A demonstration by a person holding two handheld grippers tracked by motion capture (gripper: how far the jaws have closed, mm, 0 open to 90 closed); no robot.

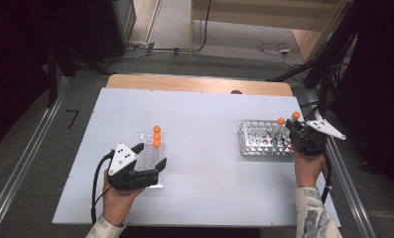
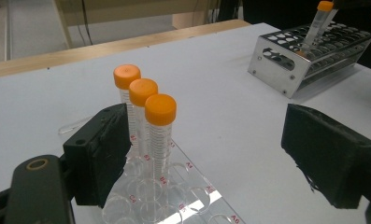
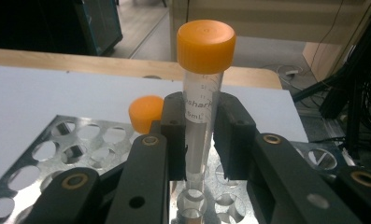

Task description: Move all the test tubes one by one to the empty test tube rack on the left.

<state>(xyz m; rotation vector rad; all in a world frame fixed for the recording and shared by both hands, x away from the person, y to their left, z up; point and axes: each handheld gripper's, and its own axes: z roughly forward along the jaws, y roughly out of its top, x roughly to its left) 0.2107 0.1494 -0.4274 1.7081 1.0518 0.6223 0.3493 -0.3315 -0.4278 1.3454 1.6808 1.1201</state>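
Observation:
Three orange-capped clear tubes (image 1: 157, 136) (image 2: 143, 93) stand in a row in a clear plastic rack (image 1: 145, 159) (image 2: 188, 196) left of the table's centre. My left gripper (image 1: 151, 155) (image 2: 213, 154) rests open at that rack, its left jaw beside the tubes and its right jaw wide of them. At the right, my right gripper (image 1: 290, 128) (image 3: 199, 135) is shut on another orange-capped tube (image 1: 296, 115) (image 3: 204, 93), held upright over a hole of the perforated metal rack (image 1: 259, 139) (image 3: 57, 149). A second capped tube (image 1: 281, 121) (image 3: 145, 113) stands in that rack just beside it.
The white table top (image 1: 204, 163) has a wooden strip (image 1: 199, 83) along its far edge. Metal rails (image 1: 16, 173) run along both sides of the table. Cables lie on the floor (image 1: 276, 49) beyond it.

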